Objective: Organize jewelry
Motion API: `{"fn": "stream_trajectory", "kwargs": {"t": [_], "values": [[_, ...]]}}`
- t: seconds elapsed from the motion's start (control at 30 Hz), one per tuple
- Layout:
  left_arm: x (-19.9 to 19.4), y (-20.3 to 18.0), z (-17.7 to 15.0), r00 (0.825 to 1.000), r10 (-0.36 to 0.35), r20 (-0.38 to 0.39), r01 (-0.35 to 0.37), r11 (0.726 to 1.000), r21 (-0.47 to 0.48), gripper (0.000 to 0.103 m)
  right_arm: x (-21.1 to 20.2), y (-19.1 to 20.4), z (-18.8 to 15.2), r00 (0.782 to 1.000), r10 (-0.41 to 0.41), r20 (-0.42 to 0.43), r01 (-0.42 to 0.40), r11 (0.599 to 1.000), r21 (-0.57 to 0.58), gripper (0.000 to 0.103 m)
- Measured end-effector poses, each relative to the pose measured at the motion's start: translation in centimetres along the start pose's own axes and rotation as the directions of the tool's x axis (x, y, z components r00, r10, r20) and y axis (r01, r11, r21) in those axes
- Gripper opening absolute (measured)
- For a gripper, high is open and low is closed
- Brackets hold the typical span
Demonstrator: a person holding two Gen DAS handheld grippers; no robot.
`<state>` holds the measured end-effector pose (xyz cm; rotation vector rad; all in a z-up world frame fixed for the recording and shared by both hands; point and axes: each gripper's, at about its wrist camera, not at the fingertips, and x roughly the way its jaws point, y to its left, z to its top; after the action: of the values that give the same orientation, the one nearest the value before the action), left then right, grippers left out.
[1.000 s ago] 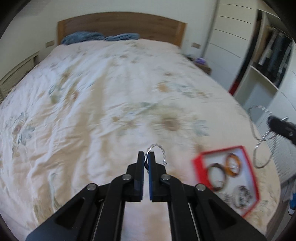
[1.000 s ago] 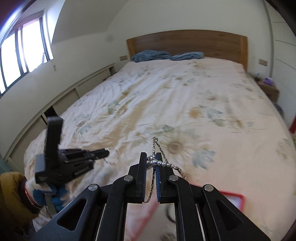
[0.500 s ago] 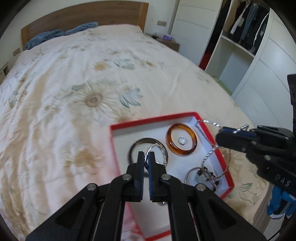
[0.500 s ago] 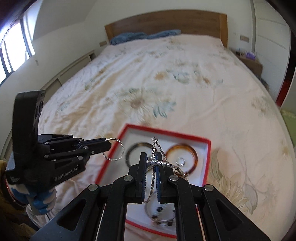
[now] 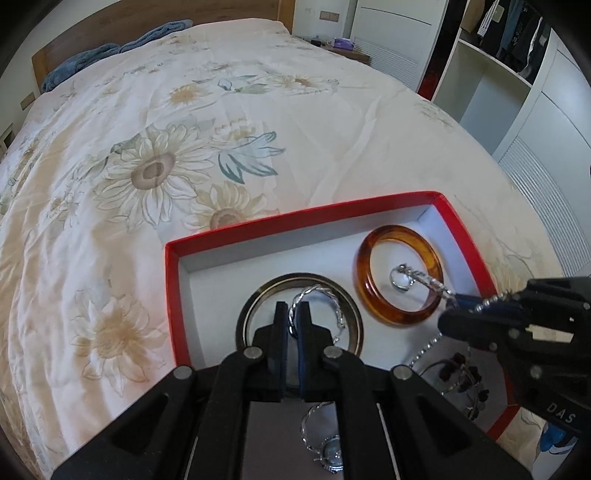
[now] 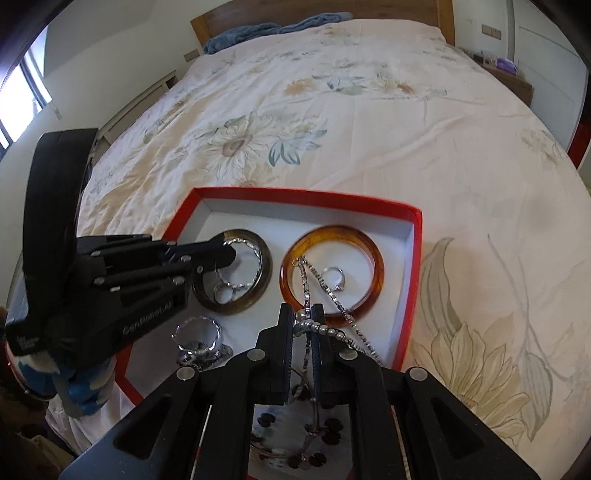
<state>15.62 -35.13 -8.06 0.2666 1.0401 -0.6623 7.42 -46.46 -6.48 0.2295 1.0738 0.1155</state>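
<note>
A red box (image 5: 295, 218) (image 6: 416, 266) with a white inside lies on the flowered bed. In it are an amber bangle (image 5: 373, 306) (image 6: 373, 254), a dark bangle (image 5: 255, 299) (image 6: 264, 258), a small silver ring (image 6: 334, 278) and a beaded bracelet (image 5: 461, 384). My left gripper (image 5: 293, 314) (image 6: 227, 253) is shut on a twisted silver ring (image 5: 325, 295) low over the dark bangle. My right gripper (image 6: 303, 317) (image 5: 452, 306) is shut on a silver chain necklace (image 6: 314, 277) (image 5: 424, 278) that hangs over the amber bangle.
A blue blanket (image 6: 277, 29) lies at the wooden headboard. A white wardrobe with open shelves (image 5: 517, 74) stands right of the bed. A nightstand (image 6: 509, 74) is at the far right. The bed's near edge lies just behind the box.
Both grippers have come down from above the bed to just over the red box, still holding their pieces. The box now fills the lower part of both views.
</note>
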Motion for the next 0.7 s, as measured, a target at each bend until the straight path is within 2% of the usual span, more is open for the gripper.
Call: {"fn": "stream_trajectory", "kwargs": {"t": [0.07, 0.13, 0.2, 0.3, 0.47, 0.7], "values": [[0.1, 0.2, 0.0, 1.0, 0.0, -0.004, 0.0, 1.0, -0.012, 0.005, -0.1, -0.1, -0.3, 1.0, 0.003, -0.006, -0.003, 1.0, -0.003, 0.012], [0.1, 0.2, 0.0, 1.0, -0.006, -0.007, 0.006, 1.0, -0.02, 0.005, -0.3, -0.1, -0.5, 1.0, 0.003, -0.013, -0.003, 1.0, -0.007, 0.019], [0.0, 0.3, 0.1, 1.0, -0.013, -0.009, 0.012, 1.0, -0.026, 0.005, -0.4, -0.1, -0.7, 1.0, 0.002, -0.014, -0.002, 1.0, -0.007, 0.035], [-0.4, 0.3, 0.1, 1.0, -0.026, -0.006, 0.026, 0.999, -0.035, 0.005, -0.9, -0.2, -0.9, 1.0, -0.008, -0.012, 0.008, 1.0, -0.002, 0.037], [-1.9, -0.1, 0.1, 0.999, -0.039, 0.009, 0.039, 0.999, -0.034, 0.013, -2.4, -0.4, -1.5, 1.0, -0.028, -0.003, 0.028, 1.0, 0.014, 0.038], [-5.7, -0.5, -1.0, 0.998, -0.041, 0.053, 0.043, 0.998, -0.049, 0.017, -6.0, 0.9, -2.5, 0.998, -0.048, 0.045, 0.047, 0.999, 0.024, 0.043]]}}
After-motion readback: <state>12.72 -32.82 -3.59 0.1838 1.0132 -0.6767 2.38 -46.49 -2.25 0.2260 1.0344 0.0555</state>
